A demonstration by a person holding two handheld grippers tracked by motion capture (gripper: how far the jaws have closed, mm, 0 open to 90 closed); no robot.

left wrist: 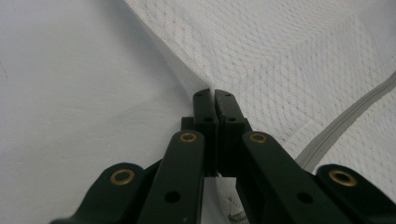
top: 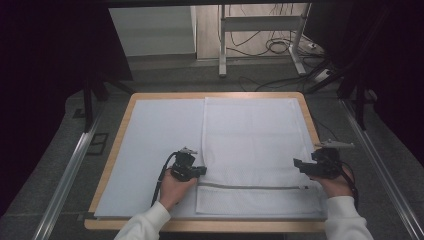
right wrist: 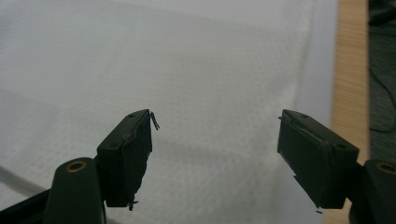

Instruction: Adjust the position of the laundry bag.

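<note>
— Pinching the left edge of the mesh laundry bag (top: 250, 145) is what my left gripper (top: 200, 171) is doing; its jaws are closed tight, with a fold of the white mesh caught at their tips.

— Where does the bag lie from those jaws?

— It spreads ahead and to the right of them, flat on the pale sheet (top: 160, 145) that covers the worktop (top: 120, 150). In the left gripper view the bag's grey zipper (left wrist: 345, 123) runs off to the right of the jaws, close beside them, and plain sheet lies to their left.

— And the other hand?

— My right gripper (top: 300, 165) stands at the bag's right edge, jaws spread wide with nothing between them. In the right gripper view the mesh fills the gap between the jaws and stretches ahead; just past the right-hand jaw I see a strip of sheet and then the wooden rim of the worktop. I cannot tell whether these jaws touch the fabric.
</note>
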